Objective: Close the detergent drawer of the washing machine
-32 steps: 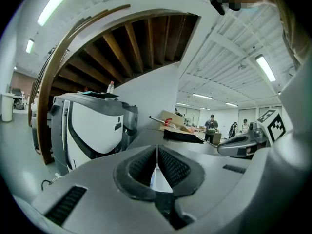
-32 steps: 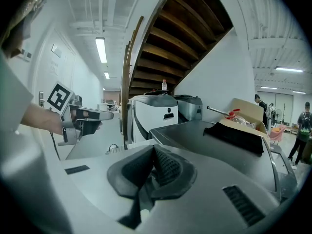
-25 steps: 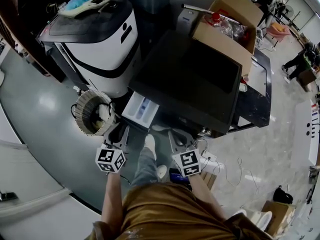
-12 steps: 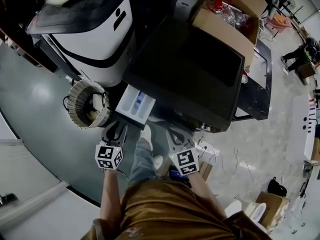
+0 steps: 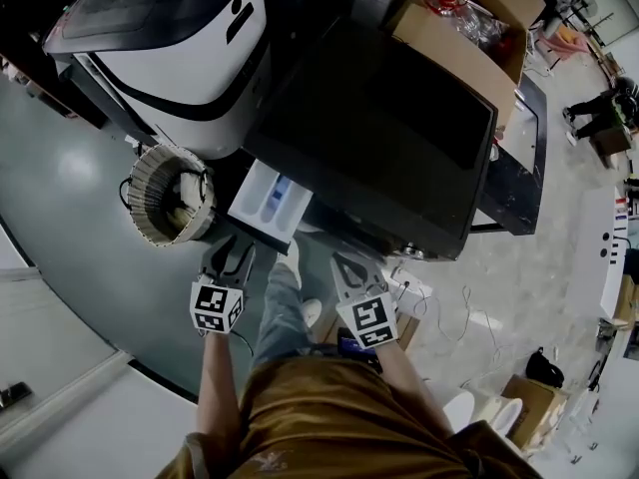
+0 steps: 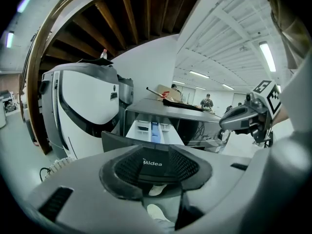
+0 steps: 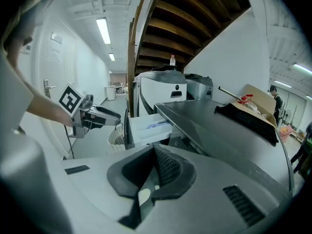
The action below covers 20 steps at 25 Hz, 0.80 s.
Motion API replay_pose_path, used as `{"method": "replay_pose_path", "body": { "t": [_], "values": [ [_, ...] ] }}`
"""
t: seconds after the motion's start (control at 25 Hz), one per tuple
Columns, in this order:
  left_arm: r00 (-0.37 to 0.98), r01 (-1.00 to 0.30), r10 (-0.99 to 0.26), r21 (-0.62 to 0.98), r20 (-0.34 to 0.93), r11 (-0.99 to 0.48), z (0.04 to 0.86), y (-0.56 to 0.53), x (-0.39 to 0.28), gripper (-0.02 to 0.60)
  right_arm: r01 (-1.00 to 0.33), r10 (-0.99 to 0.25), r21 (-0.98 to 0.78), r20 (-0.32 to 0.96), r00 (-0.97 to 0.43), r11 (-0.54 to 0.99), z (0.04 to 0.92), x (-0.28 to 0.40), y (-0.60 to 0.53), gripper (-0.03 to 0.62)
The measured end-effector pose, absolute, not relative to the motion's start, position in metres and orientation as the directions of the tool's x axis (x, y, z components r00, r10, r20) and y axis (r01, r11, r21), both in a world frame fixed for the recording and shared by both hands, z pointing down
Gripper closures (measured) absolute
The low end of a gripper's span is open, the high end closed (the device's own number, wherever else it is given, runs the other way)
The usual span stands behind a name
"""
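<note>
The white detergent drawer (image 5: 268, 200) sticks out open from the front left of the dark-topped washing machine (image 5: 379, 148). My left gripper (image 5: 228, 254) hovers just in front of the drawer's dark front panel. Its jaws are opening, with nothing between them. In the left gripper view the drawer (image 6: 153, 129) lies straight ahead past the spread jaws of my left gripper (image 6: 156, 155). My right gripper (image 5: 342, 260) hangs to the right of the drawer, shut and empty, below the machine's front edge. The right gripper view shows the drawer (image 7: 148, 126) from the side, beyond the right gripper (image 7: 154, 147).
A round woven basket (image 5: 170, 208) stands on the floor left of the drawer. A large white machine (image 5: 190, 38) rises behind it. An open cardboard box (image 5: 459, 28) rests at the washer's far side. My shoes (image 5: 292, 267) are under the drawer. People stand far off at the right.
Both grippers have sunk a little in front of the washer. The left gripper's jaws have spread wider. The drawer has not moved.
</note>
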State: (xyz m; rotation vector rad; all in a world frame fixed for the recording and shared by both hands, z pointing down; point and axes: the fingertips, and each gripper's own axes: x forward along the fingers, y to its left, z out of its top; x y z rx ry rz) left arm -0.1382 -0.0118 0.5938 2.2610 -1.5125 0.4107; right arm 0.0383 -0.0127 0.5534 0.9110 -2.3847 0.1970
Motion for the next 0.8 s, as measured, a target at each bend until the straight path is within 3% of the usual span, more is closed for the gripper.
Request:
{"method": "replay_pose_path", "body": {
  "t": [0.8],
  "values": [
    [0.424,-0.903,-0.795,0.141,0.434,-0.405,0.603,-0.02,-0.1337,0.403,-0.662,-0.554,0.028,0.576,-0.601,0.749,0.5626,0.043,-0.0156,0.582]
  ]
}}
